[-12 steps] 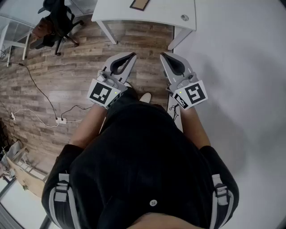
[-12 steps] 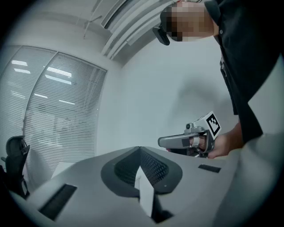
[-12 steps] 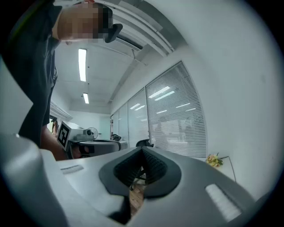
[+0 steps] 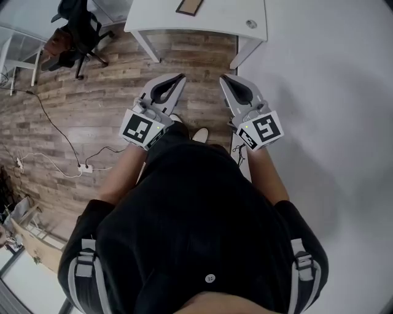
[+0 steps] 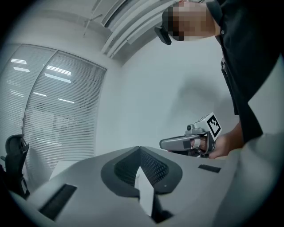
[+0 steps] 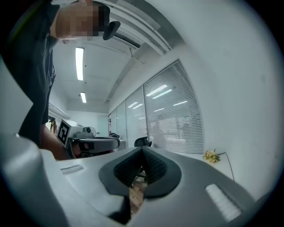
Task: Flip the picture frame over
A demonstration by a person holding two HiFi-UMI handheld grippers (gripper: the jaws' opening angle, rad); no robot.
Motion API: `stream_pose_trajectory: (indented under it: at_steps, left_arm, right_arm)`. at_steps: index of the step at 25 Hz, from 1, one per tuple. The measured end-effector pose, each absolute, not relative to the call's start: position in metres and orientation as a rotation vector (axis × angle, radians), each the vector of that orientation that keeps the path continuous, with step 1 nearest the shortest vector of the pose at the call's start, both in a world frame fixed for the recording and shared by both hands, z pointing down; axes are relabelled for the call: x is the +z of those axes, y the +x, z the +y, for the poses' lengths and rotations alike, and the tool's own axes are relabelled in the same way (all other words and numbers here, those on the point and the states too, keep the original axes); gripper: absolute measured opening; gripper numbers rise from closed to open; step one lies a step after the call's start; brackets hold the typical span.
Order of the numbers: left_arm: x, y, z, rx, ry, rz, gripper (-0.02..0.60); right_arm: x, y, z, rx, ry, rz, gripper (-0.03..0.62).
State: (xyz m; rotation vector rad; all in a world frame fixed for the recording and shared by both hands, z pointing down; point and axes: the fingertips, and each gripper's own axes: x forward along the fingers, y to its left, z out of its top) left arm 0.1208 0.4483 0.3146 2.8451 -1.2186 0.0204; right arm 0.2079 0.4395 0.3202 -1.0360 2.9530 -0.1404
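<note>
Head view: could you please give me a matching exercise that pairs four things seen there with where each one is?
Things:
1. picture frame
2. office chair
3. power strip
4. left gripper

Places:
A. on the wooden floor near the picture's left edge, with cables running to it
B. held out level above the floor, beside the right gripper
C. on the white table at the top edge
D. in the top left corner

Pairs: 1-C, 2-D, 3-A, 4-B.
</note>
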Motion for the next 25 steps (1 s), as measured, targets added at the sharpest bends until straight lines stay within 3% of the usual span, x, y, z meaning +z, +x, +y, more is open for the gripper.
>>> stream_pose_trajectory:
  at_steps: [21, 25]
  left_arm:
    - [0.314, 0.116, 0.440, 0.054, 2.855, -1.243, 0.005]
    - [0.312, 0.120, 0.442, 0.026, 2.852, -1.241, 0.005]
  right_arm:
    - [0.324, 0.201, 0.432, -0.184, -1.070, 2.952, 0.014]
    - [0.323, 0.205, 0.431, -0.185, -1.075, 2.947, 0.091]
